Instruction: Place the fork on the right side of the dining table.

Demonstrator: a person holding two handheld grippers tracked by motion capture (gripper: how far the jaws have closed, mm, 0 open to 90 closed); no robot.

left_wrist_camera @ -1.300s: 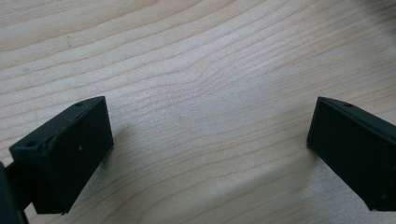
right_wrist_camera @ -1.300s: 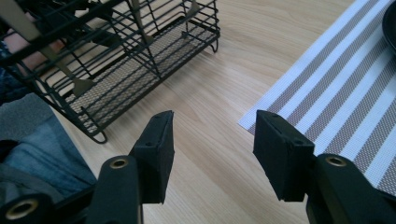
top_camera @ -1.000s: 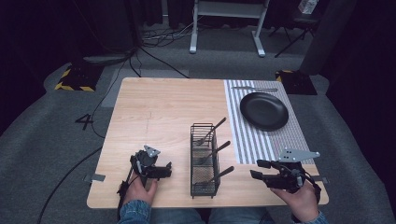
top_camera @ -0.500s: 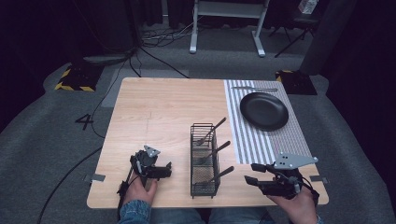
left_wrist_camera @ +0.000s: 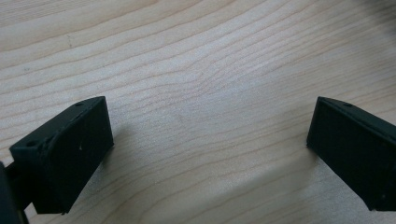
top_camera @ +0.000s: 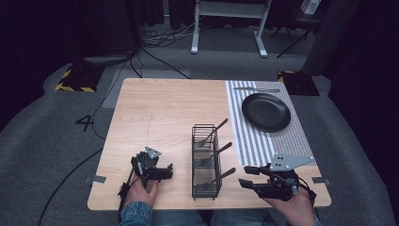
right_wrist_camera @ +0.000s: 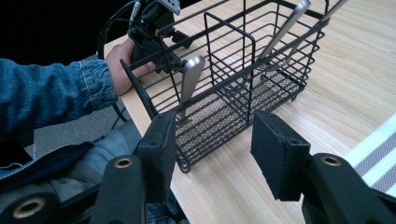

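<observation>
A black wire basket [top_camera: 206,160] stands on the wooden table [top_camera: 160,113] with three compartments, a metal utensil handle leaning out of each [top_camera: 225,175] [top_camera: 221,149] [top_camera: 215,129]. My right gripper [top_camera: 245,176] hovers just right of the basket's near end and points at it. Its jaws have just been closing, stand open, and hold nothing. In the right gripper view that gripper [right_wrist_camera: 212,158] faces the basket's near corner [right_wrist_camera: 187,163], with the nearest handle [right_wrist_camera: 189,79] behind the wires. My left gripper [top_camera: 164,172] rests open left of the basket; the left gripper [left_wrist_camera: 210,144] is over bare wood.
A black plate [top_camera: 266,111] lies on a striped mat [top_camera: 249,141] at the far right, with a metal utensil [top_camera: 256,89] beyond it. The other hand, in a denim sleeve [right_wrist_camera: 51,98], is behind the basket. The table's near edge is close to both hands.
My right gripper has moved left toward the basket's near end and risen slightly. The left hand and the basket have stayed still.
</observation>
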